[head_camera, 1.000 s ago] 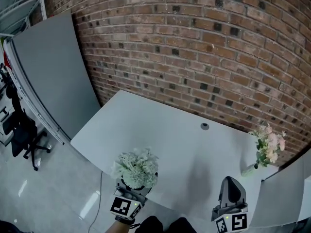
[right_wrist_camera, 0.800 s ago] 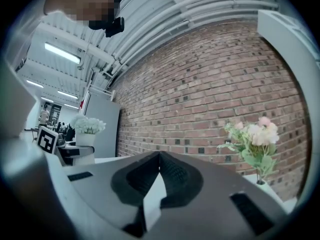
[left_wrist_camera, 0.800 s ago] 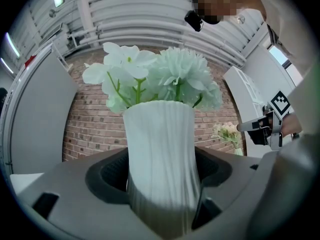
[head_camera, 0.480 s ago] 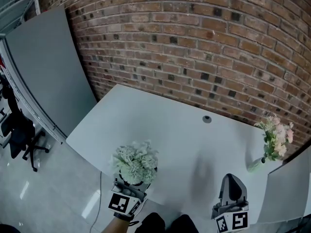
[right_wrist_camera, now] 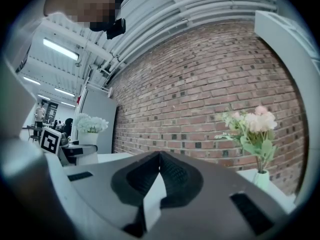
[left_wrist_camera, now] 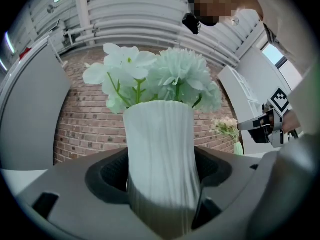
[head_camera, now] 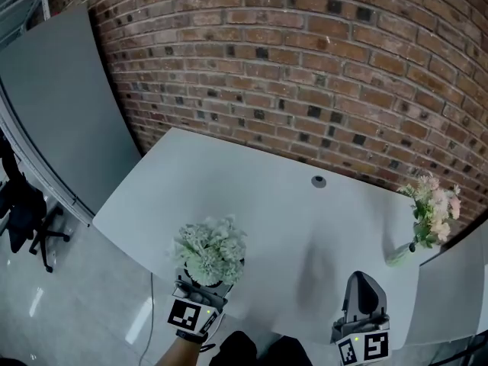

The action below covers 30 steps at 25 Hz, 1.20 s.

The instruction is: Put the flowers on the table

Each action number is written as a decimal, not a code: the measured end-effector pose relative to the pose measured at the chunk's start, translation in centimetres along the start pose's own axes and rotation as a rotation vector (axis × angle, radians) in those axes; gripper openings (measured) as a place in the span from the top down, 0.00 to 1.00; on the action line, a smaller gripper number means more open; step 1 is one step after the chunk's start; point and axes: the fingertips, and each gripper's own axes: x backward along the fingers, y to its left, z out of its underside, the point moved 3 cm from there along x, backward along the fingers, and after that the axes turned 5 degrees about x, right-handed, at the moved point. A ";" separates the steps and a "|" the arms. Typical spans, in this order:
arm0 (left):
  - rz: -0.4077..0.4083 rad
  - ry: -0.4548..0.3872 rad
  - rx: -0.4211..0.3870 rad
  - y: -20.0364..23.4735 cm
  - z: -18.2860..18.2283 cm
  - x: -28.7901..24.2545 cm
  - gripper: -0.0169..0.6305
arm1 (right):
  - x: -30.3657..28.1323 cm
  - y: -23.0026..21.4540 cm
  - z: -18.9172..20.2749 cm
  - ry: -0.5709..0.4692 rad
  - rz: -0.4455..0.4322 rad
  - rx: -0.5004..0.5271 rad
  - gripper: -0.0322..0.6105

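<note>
A white ribbed vase of pale green and white flowers stands upright between the jaws of my left gripper, which is shut on it at the near left edge of the white table. The blooms rise above the vase rim. My right gripper hovers over the table's near right edge, shut and holding nothing. A second bunch, pink flowers in a small green vase, stands on the table's right corner, also the pink flowers in the right gripper view.
A brick wall runs behind the table. A grey partition panel stands at the left, with an office chair on the floor beyond it. A round cable grommet sits near the table's back edge.
The head view has shifted a little, so the table and pink flowers sit slightly higher in the picture. Both grippers keep their places; the left one holds the vase throughout.
</note>
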 end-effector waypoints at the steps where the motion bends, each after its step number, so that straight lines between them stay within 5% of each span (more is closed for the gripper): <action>1: 0.003 -0.003 0.002 -0.1 0.0 -0.1 0.38 | -0.1 0.0 0.1 0.001 -0.001 0.000 0.92; 15: 0.051 -0.017 -0.005 -1.0 -0.5 -0.3 0.38 | -1.0 0.2 -0.1 0.003 -0.027 0.016 0.92; 30: -0.012 0.007 0.044 -0.1 0.8 0.6 0.34 | -1.1 0.6 1.1 0.030 -0.036 0.003 0.92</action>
